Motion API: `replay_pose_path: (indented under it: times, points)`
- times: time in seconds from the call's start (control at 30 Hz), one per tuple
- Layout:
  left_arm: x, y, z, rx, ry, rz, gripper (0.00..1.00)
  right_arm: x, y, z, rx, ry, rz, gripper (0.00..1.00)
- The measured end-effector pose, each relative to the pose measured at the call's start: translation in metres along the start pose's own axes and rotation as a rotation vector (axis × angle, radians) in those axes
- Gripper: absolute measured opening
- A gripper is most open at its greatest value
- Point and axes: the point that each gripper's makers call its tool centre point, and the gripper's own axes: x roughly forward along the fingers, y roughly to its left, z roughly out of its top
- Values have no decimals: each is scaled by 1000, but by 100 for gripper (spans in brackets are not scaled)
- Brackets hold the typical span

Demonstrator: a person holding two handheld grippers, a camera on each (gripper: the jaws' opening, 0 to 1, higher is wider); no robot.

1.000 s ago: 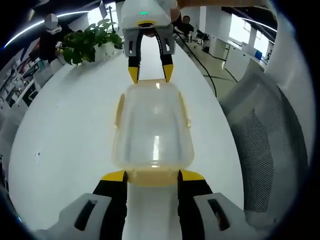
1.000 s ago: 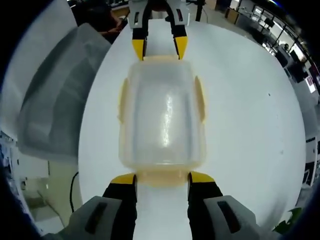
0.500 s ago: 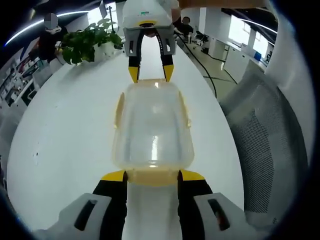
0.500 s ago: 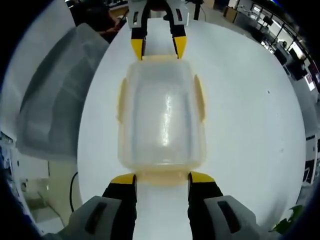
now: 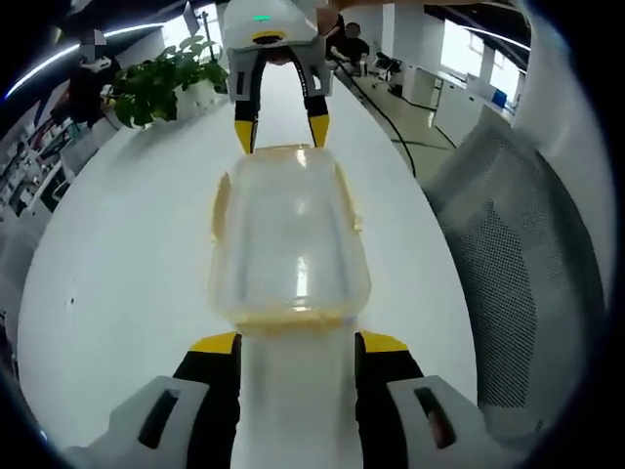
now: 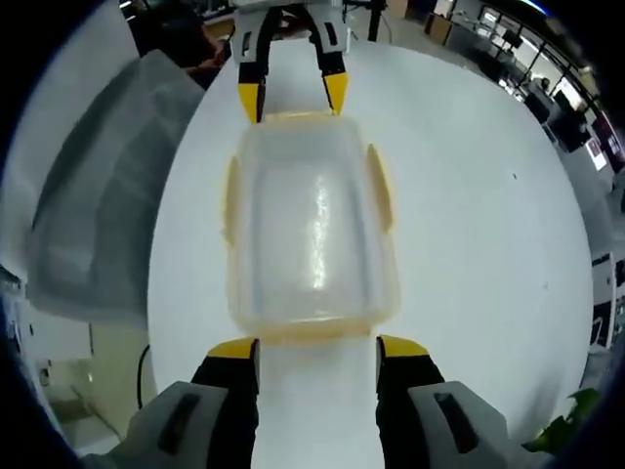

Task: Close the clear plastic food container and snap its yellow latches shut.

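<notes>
On white table point(image 5: 127, 254) | container point(image 5: 288, 239) lid on | left gripper point(image 5: 290, 344) jaws spread | right gripper point(image 6: 317, 344) jaws spread

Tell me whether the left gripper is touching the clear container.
Apart. The left gripper view shows white table between the left gripper and the container.

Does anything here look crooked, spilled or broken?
Nothing stands out. The clear container sits level on the white table with its lid on, empty-looking and unspilled. The left tongs and right tongs sit open at its opposite ends.
</notes>
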Motion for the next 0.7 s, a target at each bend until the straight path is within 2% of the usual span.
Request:
replay_pose_path:
  times: [0.1,0.17,0.23,0.27,0.33,0.4,0.47,0.5,0.63,0.7]
  points:
    - [-6,0,-1,-47,-15,16,45,-6,2,0,29,-13,-11,47]
    - [-10,2,0,-114,-38,39,45,-12,3,-1,44,-19,-27,48]
    - [-13,3,3,-185,-72,59,43,-17,1,-1,96,-38,-60,47]
    - [-14,2,4,-228,-74,61,40,-20,0,2,124,-60,-74,47]
    - [-13,1,4,-251,-68,72,36,-26,-1,13,240,-141,-94,47]
    - [-13,2,6,-263,-72,94,38,-28,0,19,313,-186,-92,47]
    - [-12,3,9,-311,-77,119,40,-26,-4,9,364,-137,-136,45]
    - [-12,4,11,-350,-91,130,40,-24,0,8,385,-132,-124,45]
    - [-11,6,12,-493,-126,150,41,-19,1,13,510,-183,-134,45]
    - [-11,6,13,-517,-138,151,42,-19,-1,13,551,-196,-148,45]
